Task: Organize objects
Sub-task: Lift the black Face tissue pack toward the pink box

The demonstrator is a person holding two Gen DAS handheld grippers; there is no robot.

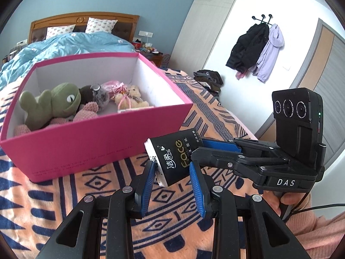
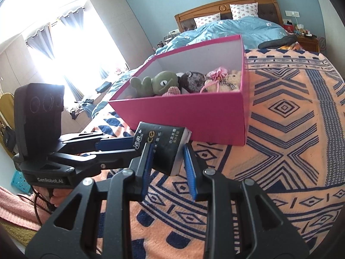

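A black tissue pack point(image 1: 172, 158) printed "Face" hangs above the patterned bedspread, just in front of the pink box point(image 1: 86, 146). My left gripper point(image 1: 172, 168) has its blue pads on the pack's near end. My right gripper point(image 1: 199, 149) comes in from the right and clamps the pack's far end. In the right wrist view the pack point(image 2: 167, 145) sits between my right gripper's point(image 2: 167, 151) pads, and the left gripper point(image 2: 138, 145) holds it from the left. The pink box point(image 2: 194, 116) holds a green frog plush point(image 1: 54, 105), a dark plush point(image 1: 94, 95) and a small teddy point(image 1: 129, 98).
The orange and navy patterned bedspread point(image 2: 280, 129) covers the bed's near half. A blue duvet point(image 1: 64, 45) and pillows lie behind the box. Coats point(image 1: 256, 51) hang on the right wall. A dark clothes pile point(image 1: 209, 79) lies at the bed's right edge.
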